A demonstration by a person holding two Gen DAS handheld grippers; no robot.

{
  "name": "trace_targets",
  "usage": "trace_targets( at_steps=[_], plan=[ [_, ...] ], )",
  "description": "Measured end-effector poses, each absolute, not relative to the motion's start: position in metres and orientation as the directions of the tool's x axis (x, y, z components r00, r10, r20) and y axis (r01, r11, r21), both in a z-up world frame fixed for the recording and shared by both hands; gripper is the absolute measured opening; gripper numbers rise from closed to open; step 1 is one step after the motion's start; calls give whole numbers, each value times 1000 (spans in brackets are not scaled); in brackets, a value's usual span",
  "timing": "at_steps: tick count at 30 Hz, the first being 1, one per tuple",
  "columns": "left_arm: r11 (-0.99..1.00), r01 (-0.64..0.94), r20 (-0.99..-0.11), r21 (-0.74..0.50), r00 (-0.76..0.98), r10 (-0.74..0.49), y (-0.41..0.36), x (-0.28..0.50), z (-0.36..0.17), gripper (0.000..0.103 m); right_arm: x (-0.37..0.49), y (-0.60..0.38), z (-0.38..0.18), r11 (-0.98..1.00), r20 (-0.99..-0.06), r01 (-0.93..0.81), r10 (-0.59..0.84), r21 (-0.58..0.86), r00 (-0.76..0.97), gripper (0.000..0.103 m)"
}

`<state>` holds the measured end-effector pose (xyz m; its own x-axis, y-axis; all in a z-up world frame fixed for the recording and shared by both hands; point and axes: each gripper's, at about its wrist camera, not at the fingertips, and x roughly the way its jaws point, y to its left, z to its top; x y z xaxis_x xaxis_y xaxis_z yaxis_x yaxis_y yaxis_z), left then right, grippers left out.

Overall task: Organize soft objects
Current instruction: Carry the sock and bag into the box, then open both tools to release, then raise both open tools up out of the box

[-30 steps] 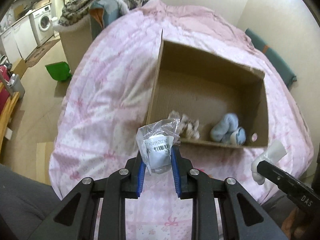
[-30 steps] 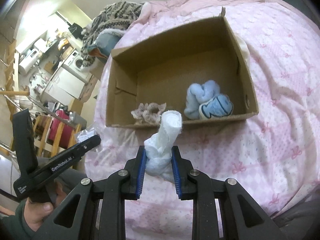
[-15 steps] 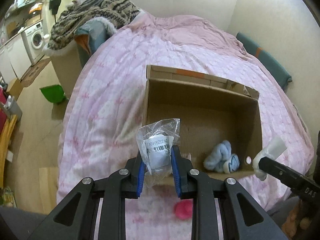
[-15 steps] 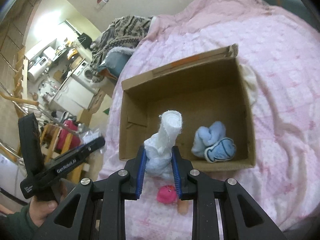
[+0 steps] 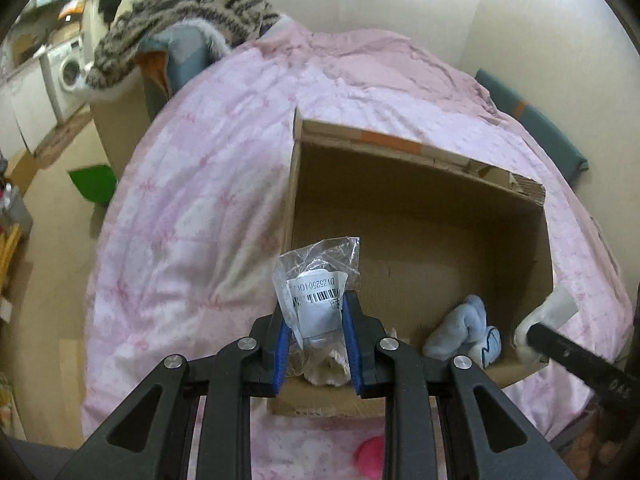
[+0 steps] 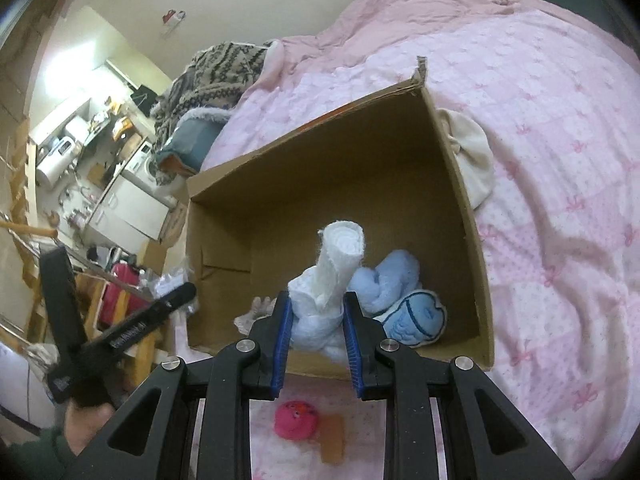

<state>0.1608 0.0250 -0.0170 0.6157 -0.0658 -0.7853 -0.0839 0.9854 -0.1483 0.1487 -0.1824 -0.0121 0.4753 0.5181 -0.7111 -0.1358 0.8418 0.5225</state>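
the left hand-held gripper [image 5: 316, 334] is pinching a crinkly, slippery plastic packet [image 5: 316, 280] low down; the right hand-held gripper [image 6: 316, 326] is squeezing a light, squashy white cloth roll [image 6: 326, 280], both hovering over the cardboard box [image 6: 460, 184] on the bed [image 6: 560, 160].

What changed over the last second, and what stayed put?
Both grippers carried their loads forward over the box: the left gripper with the plastic bag, the right gripper with the white cloth. Neither grip changed. The blue plush stayed in the box.
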Motion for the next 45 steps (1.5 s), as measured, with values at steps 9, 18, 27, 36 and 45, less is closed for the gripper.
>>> trace_targets(
  at_steps=[9, 18, 27, 36, 45],
  plan=[
    [982, -57, -787, -181, 607, -110, 21, 163, -22, 22, 149, -158, -23, 860, -760, -187, 508, 475, 405, 27],
    [987, -18, -770, -162, 628, -115, 11, 161, -22, 22, 147, -154, -26, 864, -771, -199, 502, 462, 391, 27],
    [989, -13, -789, -149, 604, -111, 8, 162, -28, 26, 146, -153, -26, 866, -772, -199, 499, 459, 394, 27],
    [989, -30, -794, -145, 600, -98, 8, 161, -28, 53, 147, -157, -24, 862, -767, -183, 504, 472, 398, 28],
    [988, -35, -792, -148, 603, -97, 7, 160, -25, 64, 146, -168, -6, 862, -706, -167, 492, 479, 510, 82]
  ],
)
